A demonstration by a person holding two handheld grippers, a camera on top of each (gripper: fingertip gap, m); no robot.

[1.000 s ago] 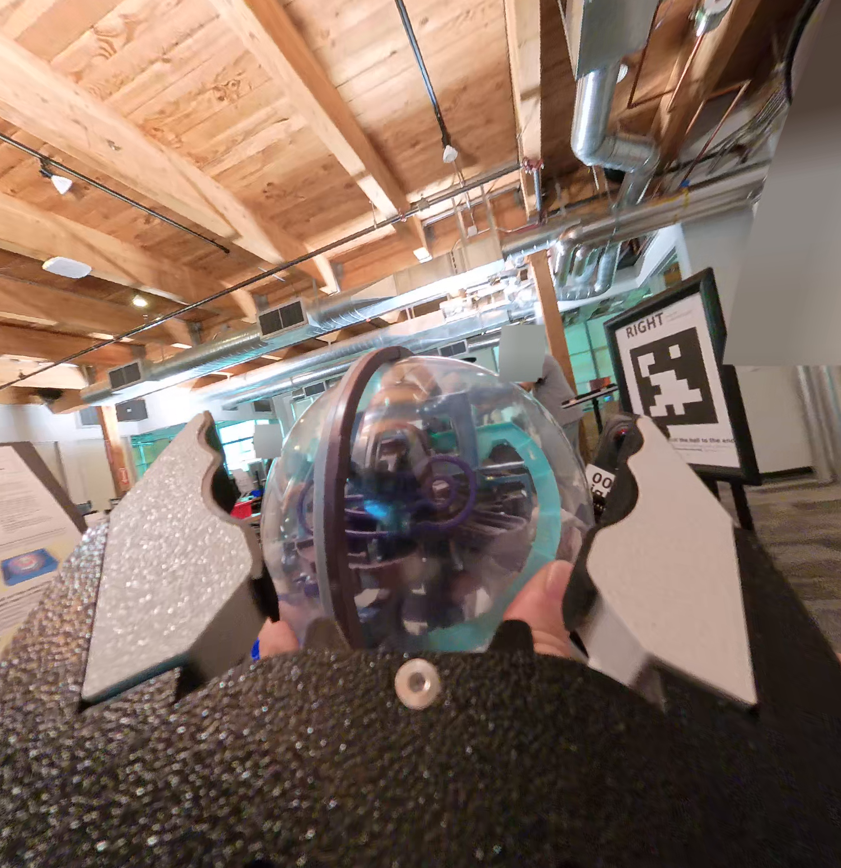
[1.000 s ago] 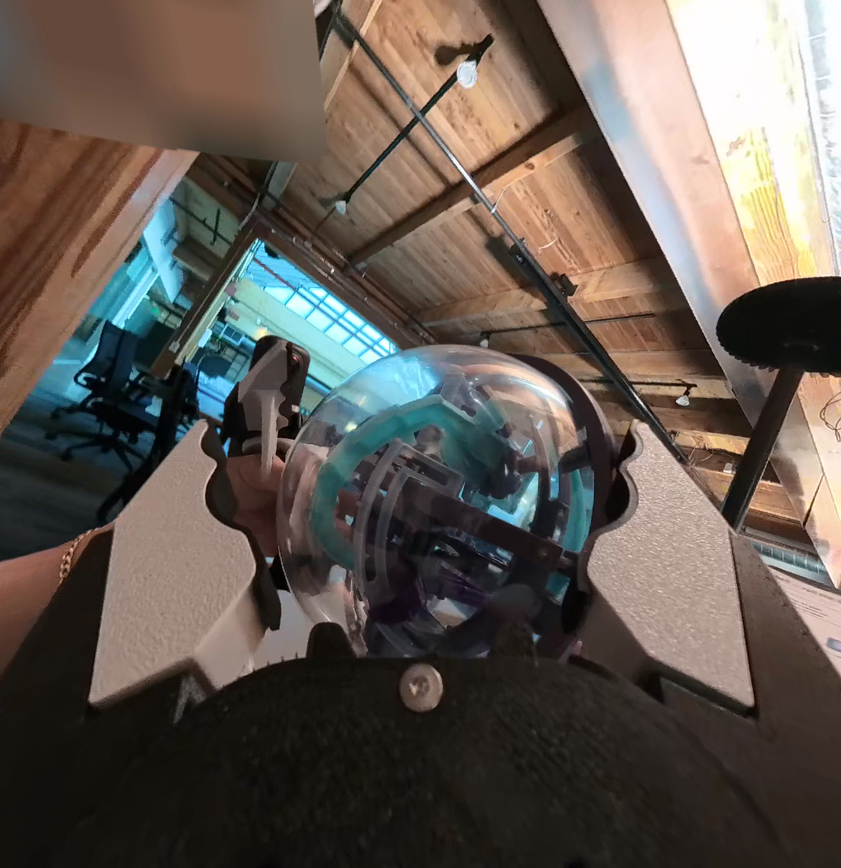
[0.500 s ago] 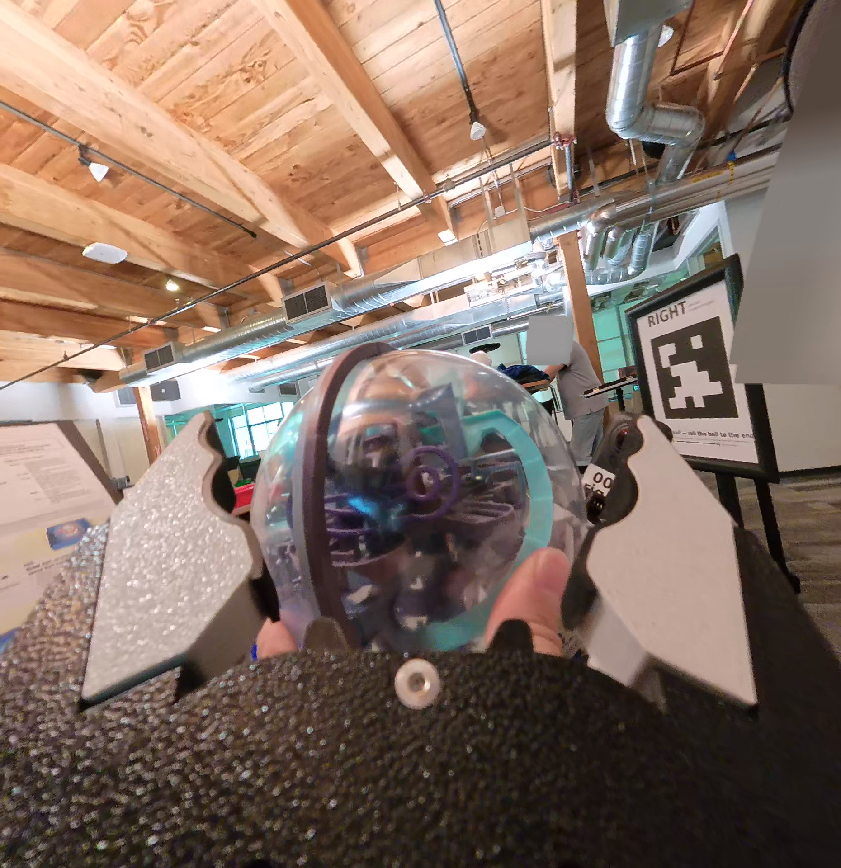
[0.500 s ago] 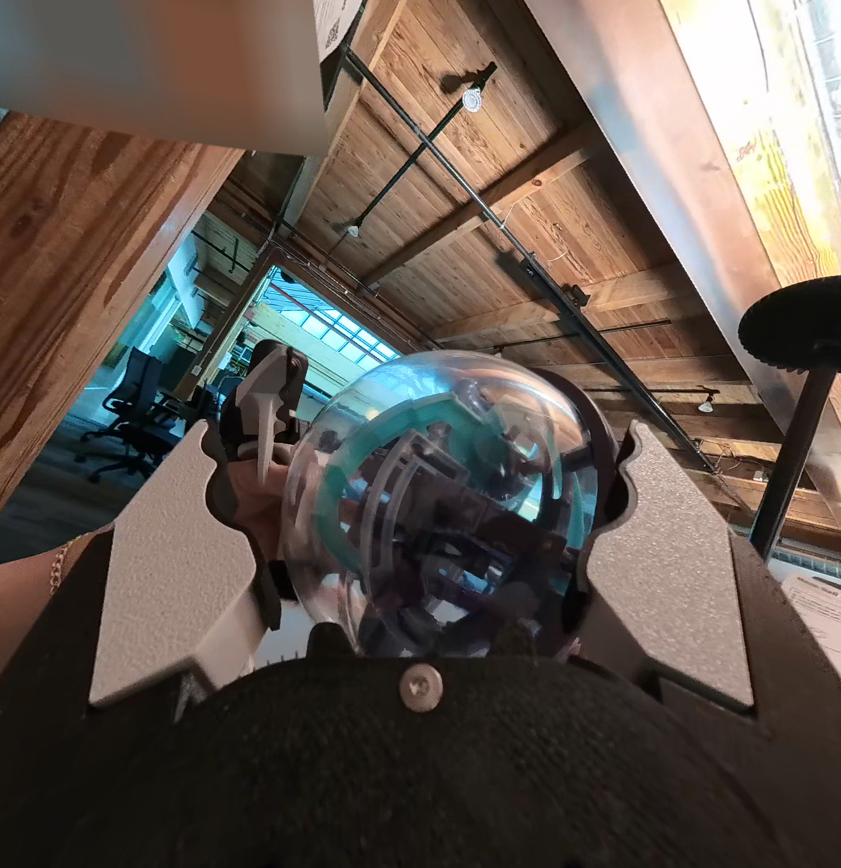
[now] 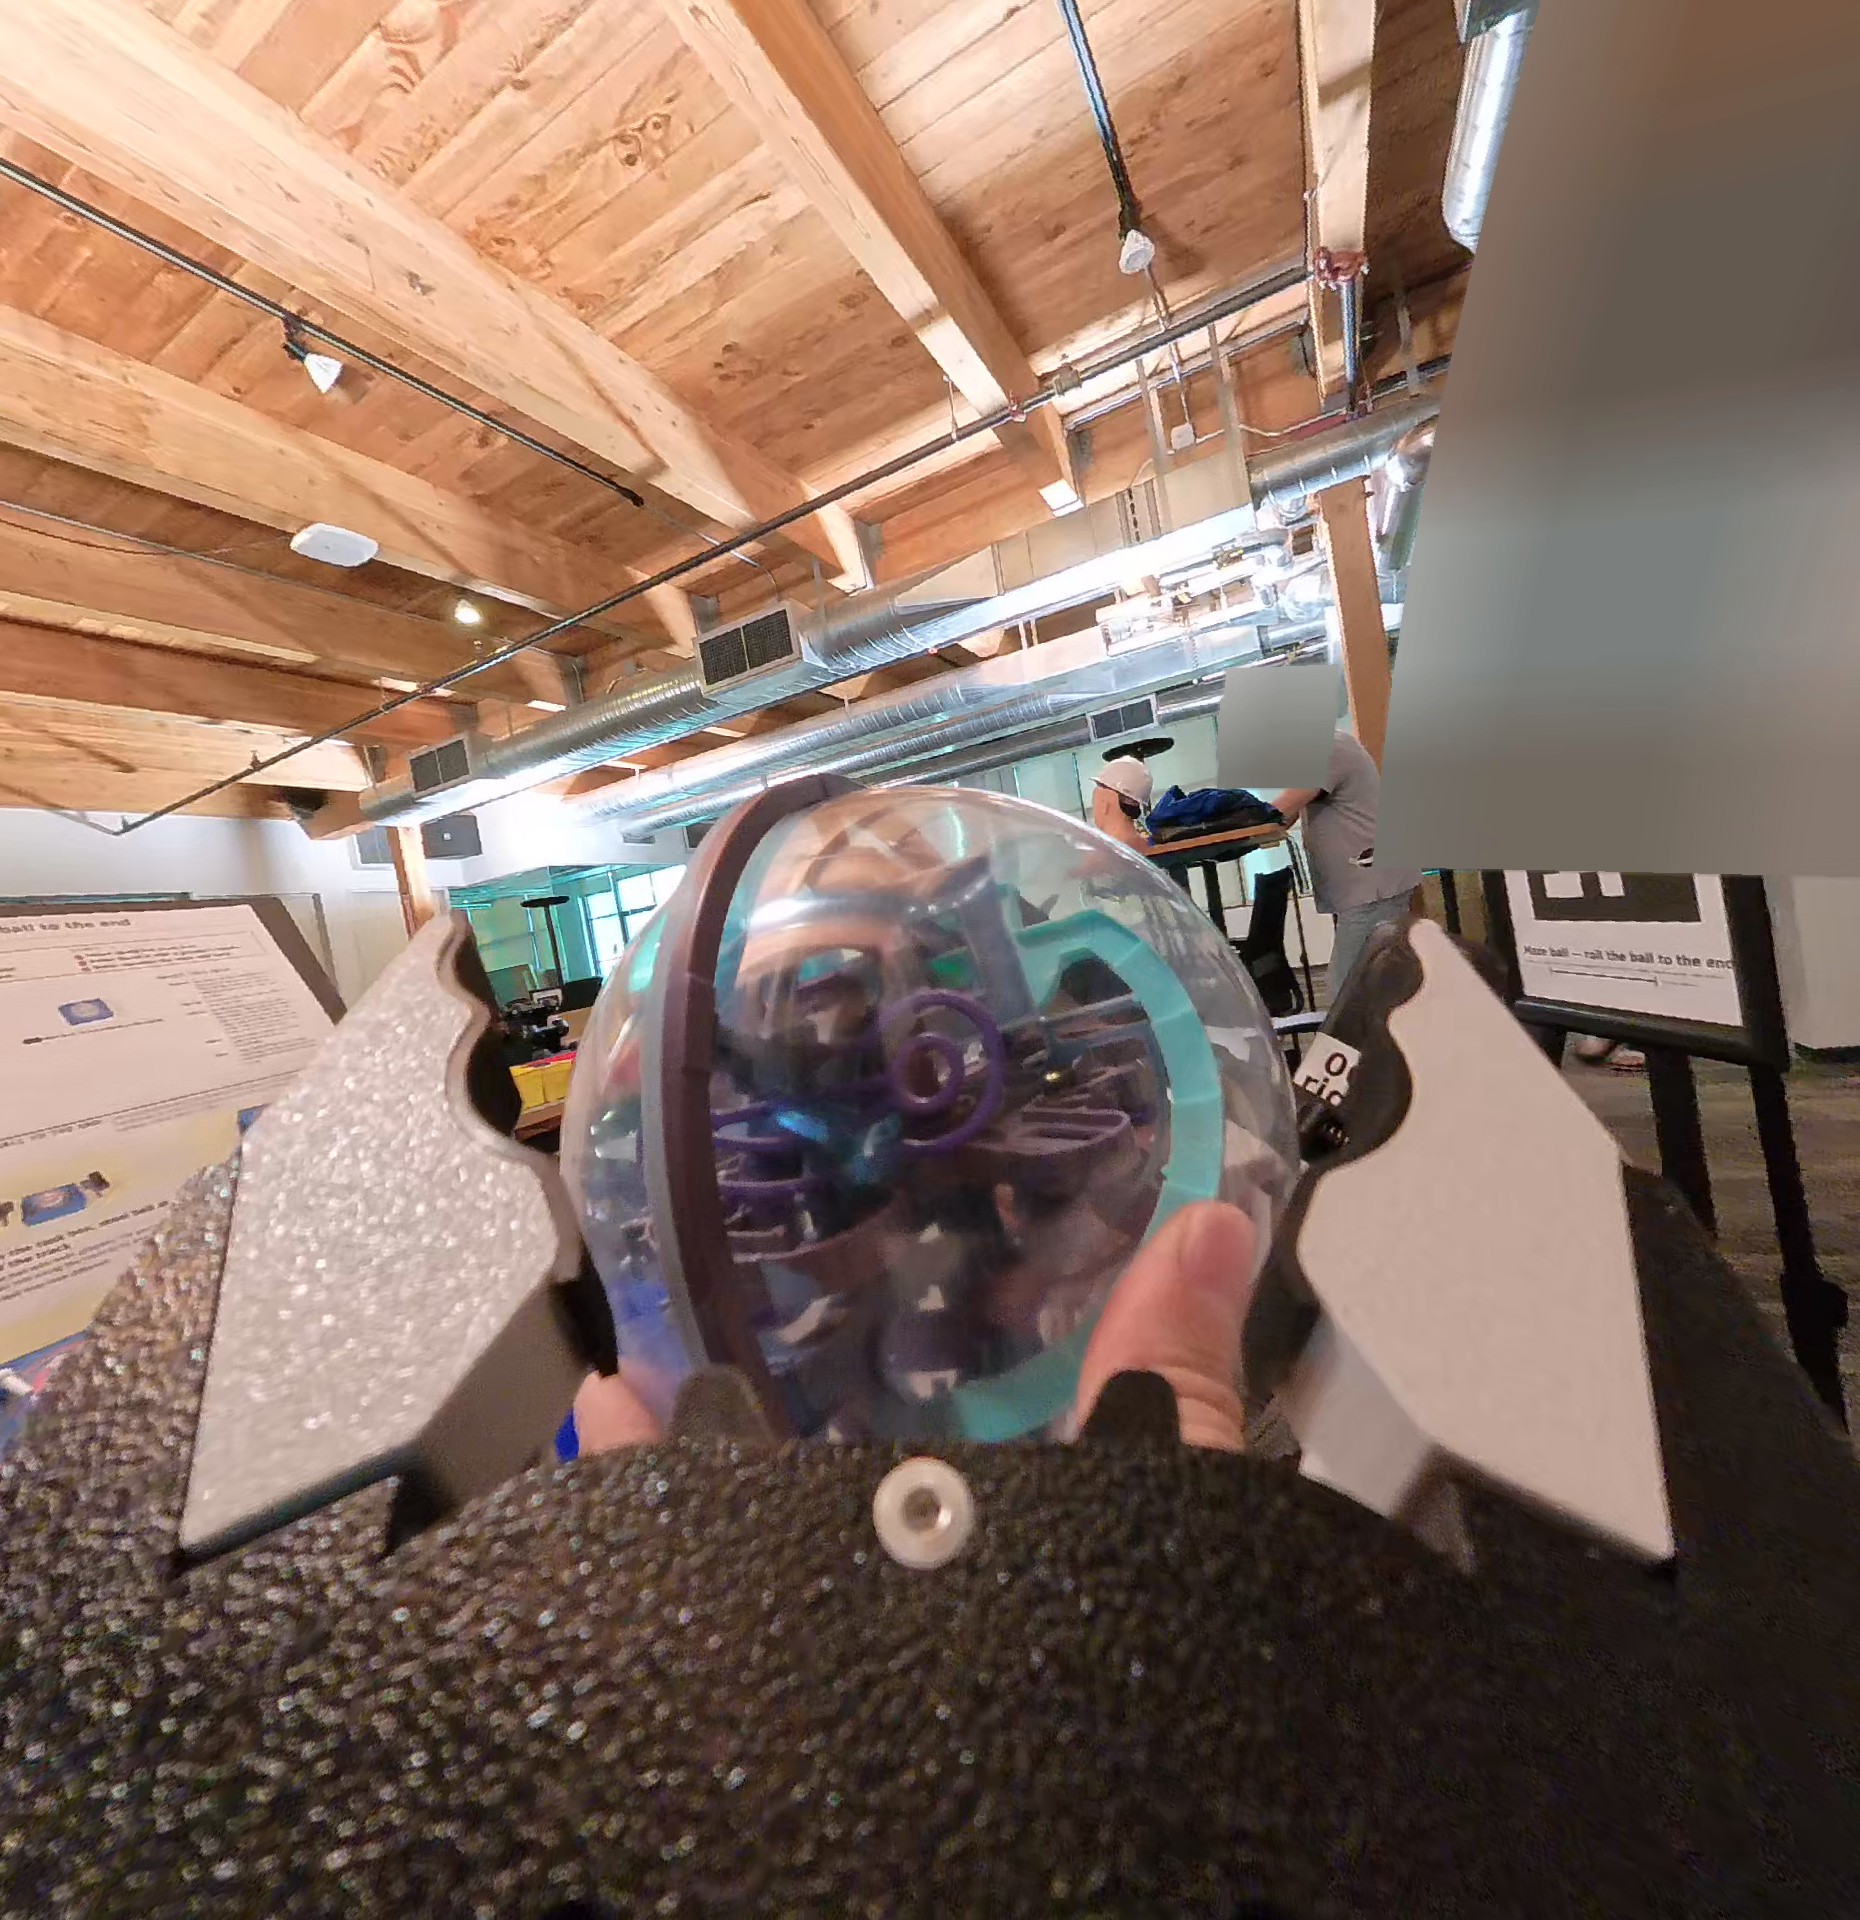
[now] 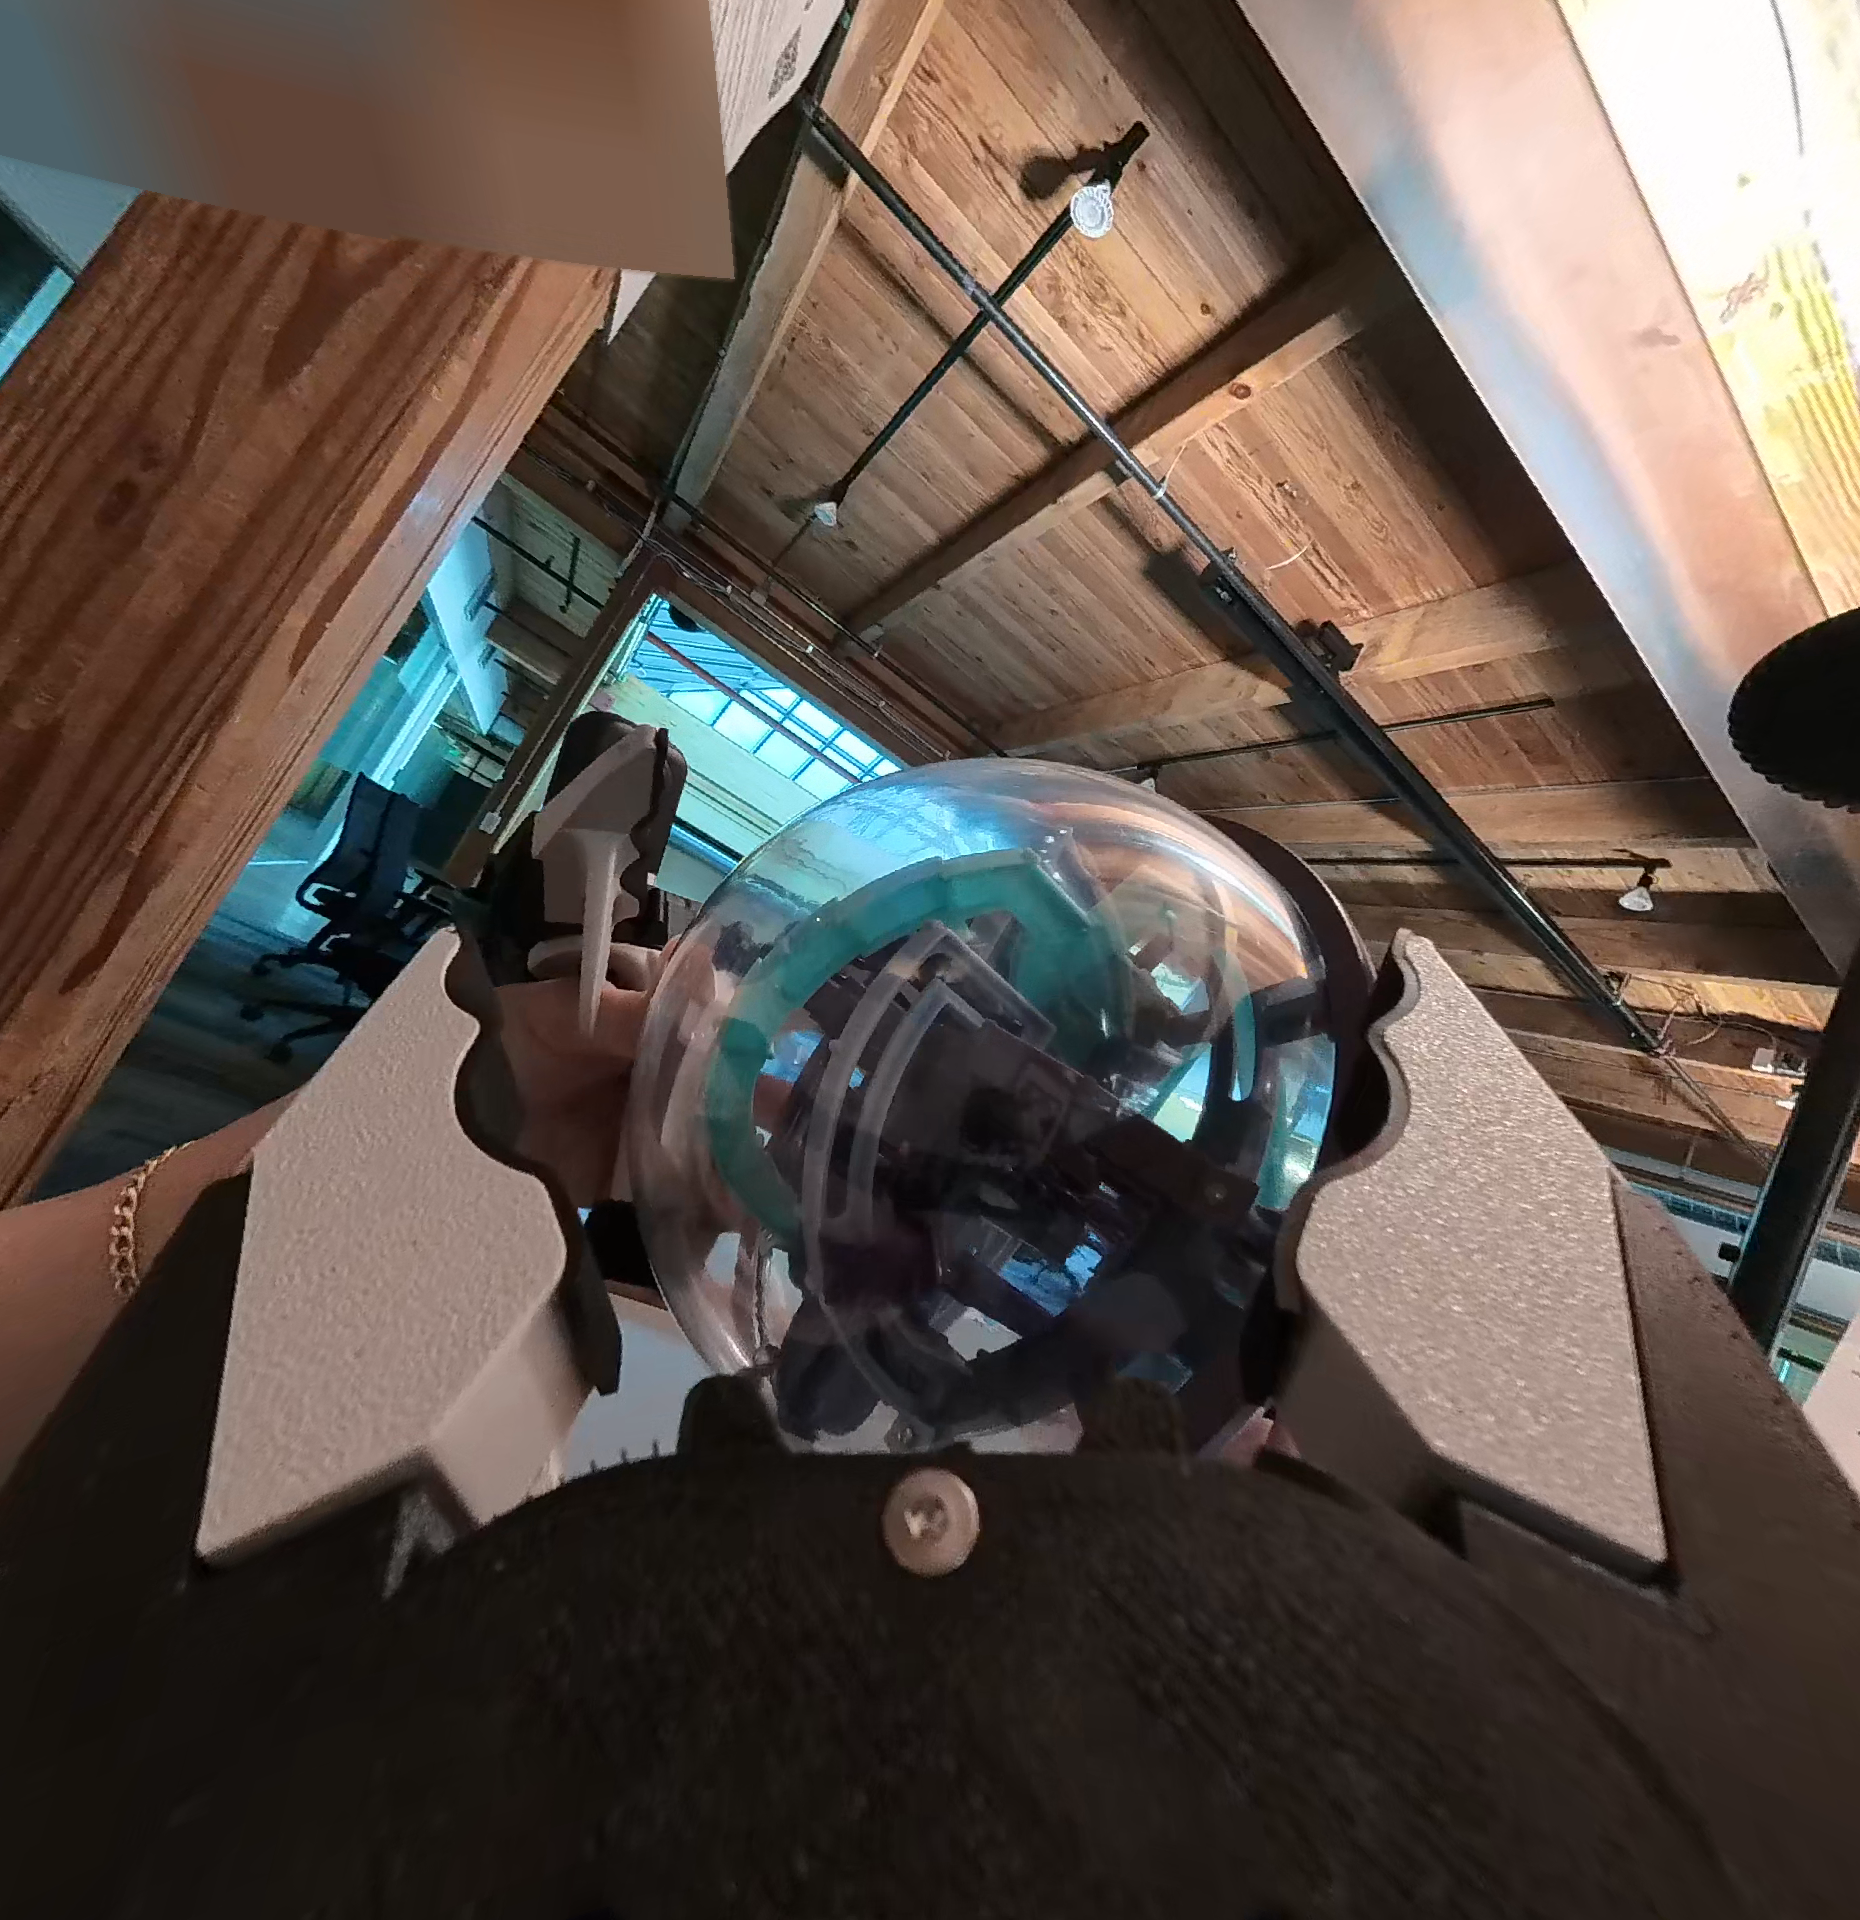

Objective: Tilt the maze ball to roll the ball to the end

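In the left wrist view, a white instruction board [image 5: 126,1039] leans at the far left. Next to it, the left gripper [image 5: 936,935] has its two grey fingers spread wide. The maze ball [image 5: 936,1122], a clear sphere with a dark seam ring, a teal track and purple spirals inside, fills the space between them, raised towards the timber ceiling [image 5: 490,260]. A fingertip [image 5: 614,1397] shows under its lower left side. A thumb [image 5: 1165,1320] lies on its lower right side, wedged between the sphere and the right finger. I cannot tell whether the pads press on the sphere. Just past that finger, one finger of the other gripper [image 5: 1357,1039] rises beside the ball, and a framed sign on a black stand [image 5: 1632,977] is farther right.

In the right wrist view, a wrist with a gold chain bracelet [image 6: 126,1226] enters at the left edge. The right gripper [image 6: 926,951] is also opened wide, with the same ball [image 6: 988,1091] between its fingers. A pale sliver separates the ball from the left pad [image 6: 583,1299], while the dark ring sits against the right pad. A black pole [image 6: 1830,1122] stands at the far right.
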